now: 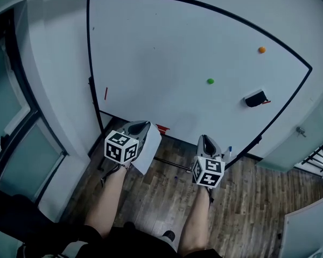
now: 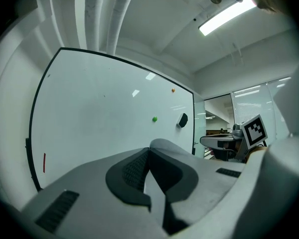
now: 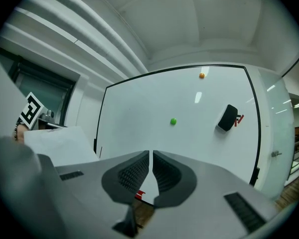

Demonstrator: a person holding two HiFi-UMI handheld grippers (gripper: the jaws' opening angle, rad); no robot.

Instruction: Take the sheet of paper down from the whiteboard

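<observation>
Left side: my left gripper (image 1: 142, 128) is in front of the lower left part of the whiteboard (image 1: 177, 42), with its jaws closed on the sheet of paper (image 1: 149, 150). The sheet is off the board's face and hangs from the pads toward the floor, clear of the board. The hold is at one edge of the sheet. Assessment: the sheet is light, thin and limp. It will droop and flutter, crease under a hard pinch, and could slide out of the pads if tugged. An edge or corner hold with flat, even pressure is the proper one, and I judge that to be what I have. Right side: my right gripper (image 1: 204, 141) is in front of the board's lower middle, jaws drawn almost together with nothing between them. Further right on the board sit a green magnet (image 1: 210, 81), an orange magnet (image 1: 262, 50) and an eraser (image 1: 255, 98). View comparison: the head view shows the sheet's full hang. The left gripper view shows only its thin edge between the pads. The right gripper view shows the sheet's flat face off to its left and confirms that its own jaws are empty.
</observation>
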